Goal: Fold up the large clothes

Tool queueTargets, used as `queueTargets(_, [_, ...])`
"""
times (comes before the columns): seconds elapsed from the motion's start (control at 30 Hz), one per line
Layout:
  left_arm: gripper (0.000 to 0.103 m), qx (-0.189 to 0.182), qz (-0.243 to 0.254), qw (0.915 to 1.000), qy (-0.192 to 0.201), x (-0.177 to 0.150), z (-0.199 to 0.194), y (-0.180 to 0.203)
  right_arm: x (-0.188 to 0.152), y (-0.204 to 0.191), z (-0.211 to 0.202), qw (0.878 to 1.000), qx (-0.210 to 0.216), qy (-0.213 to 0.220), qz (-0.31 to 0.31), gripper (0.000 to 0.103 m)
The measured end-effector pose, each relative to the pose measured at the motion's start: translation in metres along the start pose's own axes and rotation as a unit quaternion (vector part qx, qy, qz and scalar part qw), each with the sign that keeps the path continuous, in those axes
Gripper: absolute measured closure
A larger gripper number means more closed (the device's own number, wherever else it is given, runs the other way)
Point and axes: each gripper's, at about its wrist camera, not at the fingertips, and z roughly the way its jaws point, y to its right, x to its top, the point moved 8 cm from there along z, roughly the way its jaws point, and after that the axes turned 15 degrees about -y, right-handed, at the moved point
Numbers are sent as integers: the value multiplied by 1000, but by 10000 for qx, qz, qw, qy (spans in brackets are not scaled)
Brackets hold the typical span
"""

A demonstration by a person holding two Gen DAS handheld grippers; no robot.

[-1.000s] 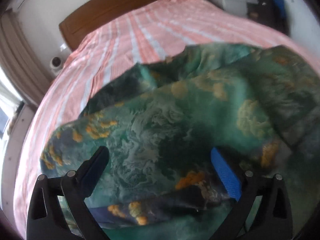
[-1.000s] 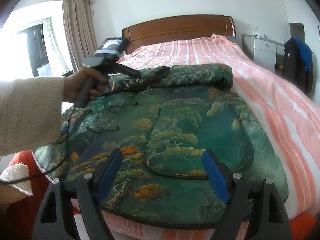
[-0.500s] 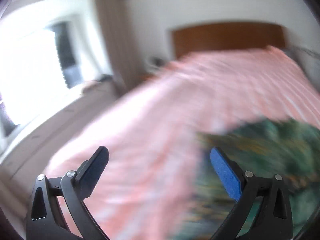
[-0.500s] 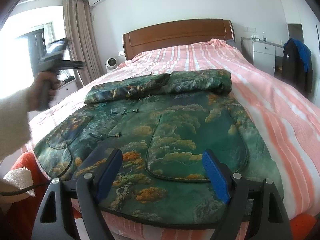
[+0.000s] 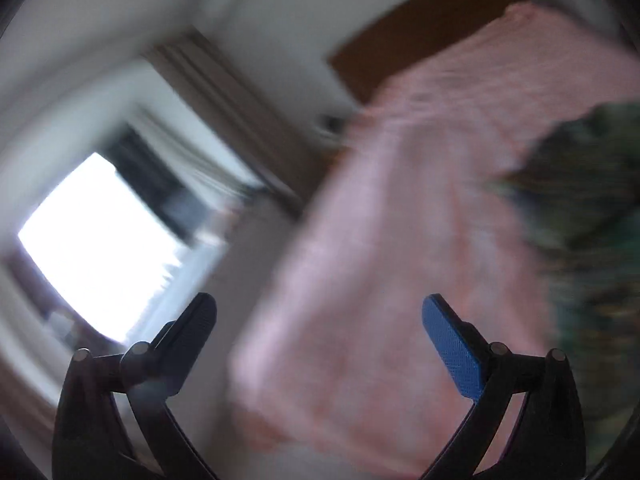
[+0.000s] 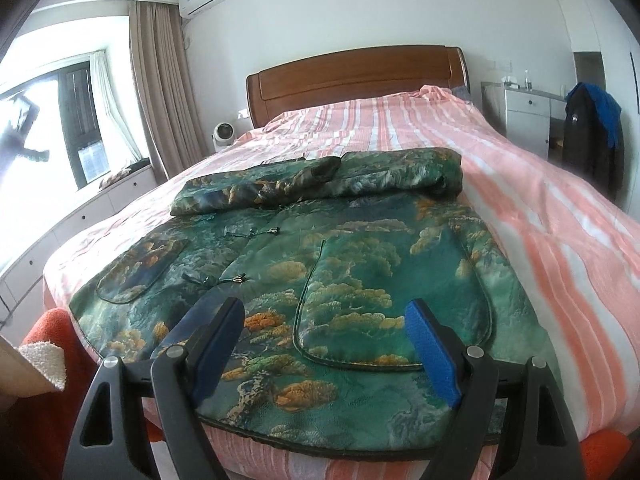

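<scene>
A large green jacket [image 6: 320, 264] patterned with orange and gold clouds lies spread flat at the foot of the bed [image 6: 560, 248], on a pink-and-white striped cover, its sleeves folded across the upper part into a thick band. The right gripper [image 6: 324, 344] hovers low over the hem at the near edge, its jaws spread wide with nothing between them. The left gripper [image 5: 320, 332] is up in the air off to the side, equally parted and empty; its view is heavily blurred, catching only the bright window [image 5: 100, 248], the wooden headboard [image 5: 420, 28] and a smear of the jacket [image 5: 592, 208] at the right. A small white fan [image 6: 222, 136] sits beside the headboard.
</scene>
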Motion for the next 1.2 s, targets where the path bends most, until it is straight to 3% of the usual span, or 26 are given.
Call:
queueTargets(0.07, [0,-1065,-161,9940,-208,-27,8,50,0,-1,-3,9999,-84,57,-41,21])
queueTargets(0.13, [0,-1799,-260,9832,-175,-46,6,101,-1,-1,-6,9997,-216,110,-91,21])
queueTargets(0.23, [0,-2568,-552,9649,-74,-57,-2,152,-4,1,-9,9990,-423,127,-110,21])
queueTargets(0.33, [1,-3141,-871,9454,-76,-65,-14,173,-6,3,-8,9981,-613,82,-69,21])
queueTargets(0.43, [1,-3277,-946,9400,-118,-66,-13,176,-8,0,-2,9972,-738,-8,-117,21])
queueTargets(0.6, [1,-3039,-1020,9472,-74,-84,-6,160,-12,-15,6,9966,-734,-112,-351,21])
queueTargets(0.83, [1,-2940,-1203,9480,-218,-92,4,152,-15,-29,13,9953,-714,-164,-637,21])
queueTargets(1.2, [1,-2733,-1095,9554,-230,-94,4,160,-11,-15,14,9969,-671,-170,-372,21])
